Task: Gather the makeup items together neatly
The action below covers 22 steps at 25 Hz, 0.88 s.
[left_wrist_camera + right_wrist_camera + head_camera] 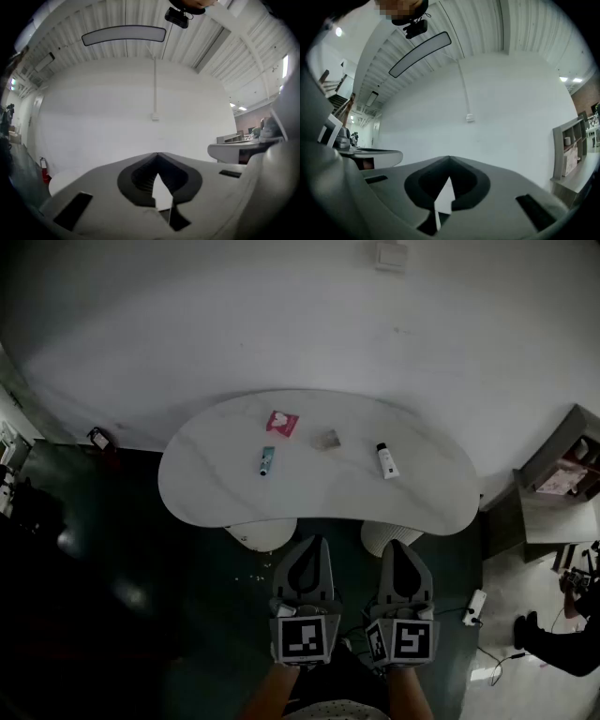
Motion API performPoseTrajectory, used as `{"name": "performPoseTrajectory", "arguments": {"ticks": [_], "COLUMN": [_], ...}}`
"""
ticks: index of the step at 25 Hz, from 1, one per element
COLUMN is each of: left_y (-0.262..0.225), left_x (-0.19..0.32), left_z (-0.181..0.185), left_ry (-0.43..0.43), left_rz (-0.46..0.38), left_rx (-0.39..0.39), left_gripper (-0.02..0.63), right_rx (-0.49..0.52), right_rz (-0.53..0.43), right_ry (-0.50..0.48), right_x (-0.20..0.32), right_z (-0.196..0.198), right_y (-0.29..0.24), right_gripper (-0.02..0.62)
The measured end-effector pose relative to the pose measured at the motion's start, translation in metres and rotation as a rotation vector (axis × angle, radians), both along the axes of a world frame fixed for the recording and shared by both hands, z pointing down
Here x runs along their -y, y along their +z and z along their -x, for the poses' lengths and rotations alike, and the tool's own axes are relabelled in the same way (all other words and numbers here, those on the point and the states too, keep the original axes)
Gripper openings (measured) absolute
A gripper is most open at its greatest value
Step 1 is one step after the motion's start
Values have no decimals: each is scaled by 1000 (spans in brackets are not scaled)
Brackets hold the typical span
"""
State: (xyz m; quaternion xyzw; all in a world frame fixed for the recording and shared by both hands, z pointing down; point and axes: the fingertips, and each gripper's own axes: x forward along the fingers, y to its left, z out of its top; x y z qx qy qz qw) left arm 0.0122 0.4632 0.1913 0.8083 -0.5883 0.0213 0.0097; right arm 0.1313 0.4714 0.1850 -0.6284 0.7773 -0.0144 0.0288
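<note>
On the white kidney-shaped table (216, 486) lie several makeup items spread apart: a pink packet (281, 422) at the back, a teal tube (267, 460) in front of it, a small grey pad (327, 439) in the middle and a white tube with a black cap (386, 461) to the right. My left gripper (307, 546) and right gripper (401, 548) hang side by side short of the table's near edge, level, both shut and empty. In the left gripper view the left gripper (158, 154) and in the right gripper view the right gripper (449, 158) face the bare white wall.
Two white stools (261, 534) stand under the table's near edge. A shelf unit (562, 474) is at the right, a power strip with cable (474, 607) on the floor. A red fire extinguisher (99, 439) stands at the left wall. A person (562, 638) sits at far right.
</note>
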Motion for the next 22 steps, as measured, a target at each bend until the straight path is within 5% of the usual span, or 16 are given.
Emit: {"name": "performPoseTrajectory", "arguments": {"ticks": [22], "left_y": [10], "left_x": [12], "left_z": [-12], "left_ry": [-30], "left_rz": [18], "left_rx": [-11], "left_gripper": [31], "right_rx": [32], "right_rz": [23], "right_ry": [9], "right_x": [11], "right_z": [-21], "right_y": [13], "right_gripper": [0]}}
